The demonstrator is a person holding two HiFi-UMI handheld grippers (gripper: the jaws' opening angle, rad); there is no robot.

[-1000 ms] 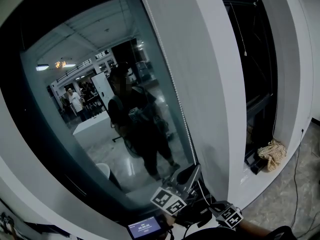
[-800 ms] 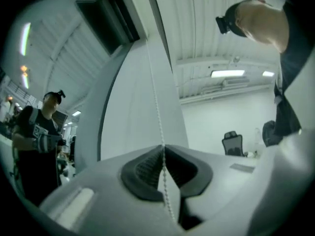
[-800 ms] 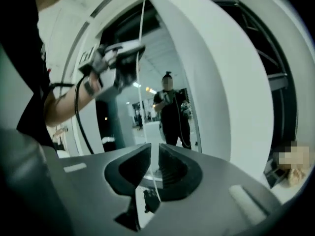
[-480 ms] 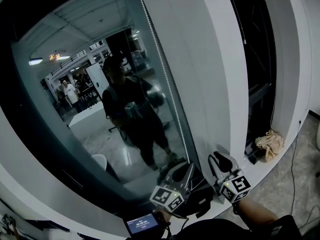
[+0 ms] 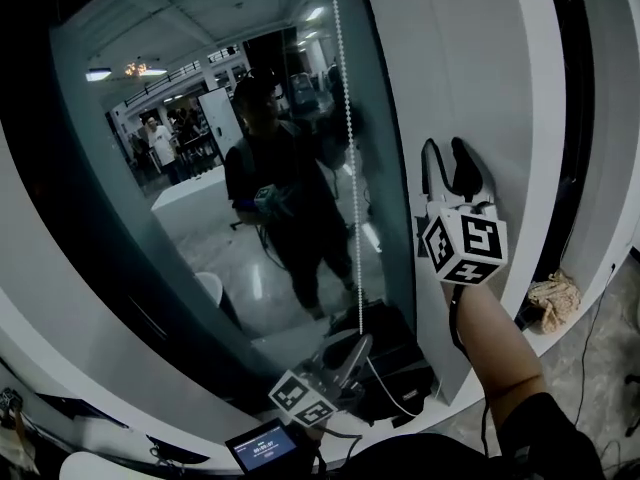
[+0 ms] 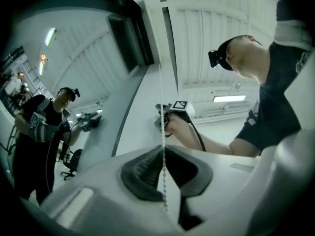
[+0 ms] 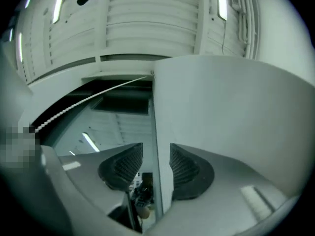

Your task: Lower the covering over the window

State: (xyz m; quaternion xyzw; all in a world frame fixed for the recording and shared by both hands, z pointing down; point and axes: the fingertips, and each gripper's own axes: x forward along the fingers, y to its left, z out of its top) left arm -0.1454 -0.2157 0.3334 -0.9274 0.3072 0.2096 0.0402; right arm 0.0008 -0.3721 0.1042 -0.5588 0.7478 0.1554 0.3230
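We list: bead chain (image 5: 344, 118), hanging down the right edge of the window glass (image 5: 200, 268), centre of the head view. Left gripper (image 5: 352, 353), lower centre, clenched on that chain, which runs between its closed jaws. Right gripper (image 5: 449, 168), right of centre before the white pillar (image 5: 470, 58), its jaws just opened and parted on nothing, near the chain but apart from it. Dark blind housing (image 6: 130, 38), upper left of the left gripper view, at the window's head. Crumpled cloth (image 5: 553, 296), lower right.
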